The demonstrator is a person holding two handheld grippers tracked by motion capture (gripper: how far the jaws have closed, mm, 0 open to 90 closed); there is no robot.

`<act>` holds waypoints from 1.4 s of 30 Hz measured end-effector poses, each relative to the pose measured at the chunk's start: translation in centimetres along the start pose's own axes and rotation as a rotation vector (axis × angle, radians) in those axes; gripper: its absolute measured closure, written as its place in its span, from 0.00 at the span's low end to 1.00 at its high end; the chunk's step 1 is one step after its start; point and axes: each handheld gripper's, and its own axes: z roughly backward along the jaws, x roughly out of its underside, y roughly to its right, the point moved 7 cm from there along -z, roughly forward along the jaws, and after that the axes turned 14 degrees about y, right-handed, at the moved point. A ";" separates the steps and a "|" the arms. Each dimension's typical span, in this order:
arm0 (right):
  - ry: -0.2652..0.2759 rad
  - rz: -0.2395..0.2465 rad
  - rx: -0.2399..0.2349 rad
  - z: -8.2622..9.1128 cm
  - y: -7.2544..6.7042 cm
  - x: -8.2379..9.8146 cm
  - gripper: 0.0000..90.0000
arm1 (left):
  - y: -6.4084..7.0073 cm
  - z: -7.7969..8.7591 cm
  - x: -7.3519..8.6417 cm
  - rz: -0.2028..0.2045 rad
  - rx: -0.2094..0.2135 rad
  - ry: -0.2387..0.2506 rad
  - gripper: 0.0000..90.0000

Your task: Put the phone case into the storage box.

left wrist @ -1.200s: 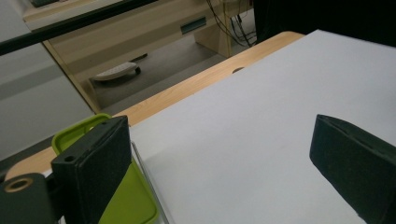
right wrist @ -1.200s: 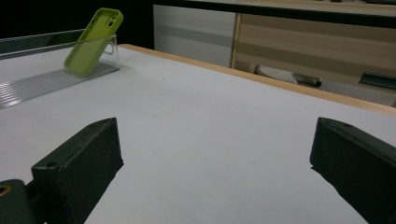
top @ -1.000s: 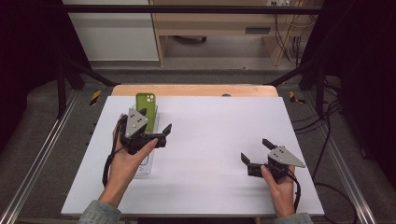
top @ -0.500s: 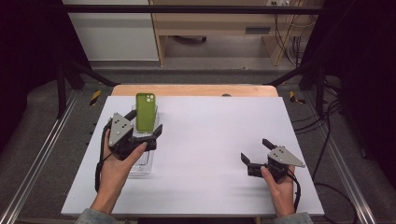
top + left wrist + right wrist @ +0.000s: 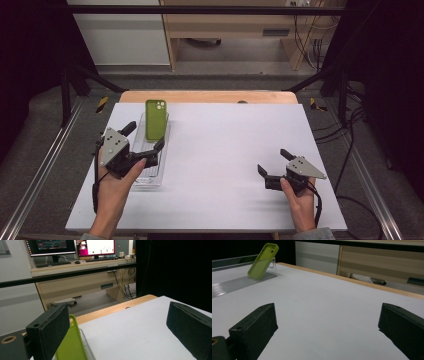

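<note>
green phone case [image 5: 155, 119] leans in clear tray [image 5: 150, 172].

Lab or office test bay. Two monitors [image 5: 72, 246] and keyboard [image 5: 51, 264] on wooden desk [image 5: 82, 277], upper frame; black metal frame [image 5: 210, 9]; loose cables [image 5: 310, 45], upper right.

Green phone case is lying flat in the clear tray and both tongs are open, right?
Not quite. The green phone case isn't flat: it leans tilted against the clear tray's end, as the right gripper view shows. Left tongs and right tongs are both open.
</note>
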 end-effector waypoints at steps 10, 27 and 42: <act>-0.008 -0.001 0.004 0.1 0.0 0.1 0.03 | -0.9 1.7 -0.7 0.011 -0.014 0.034 0.05; -0.015 -0.004 0.008 0.0 0.0 0.3 0.03 | -2.0 3.7 0.1 0.036 -0.012 0.062 0.03; 0.001 -0.016 0.013 0.6 0.0 0.1 0.03 | -3.5 5.6 1.5 0.036 -0.031 0.069 0.03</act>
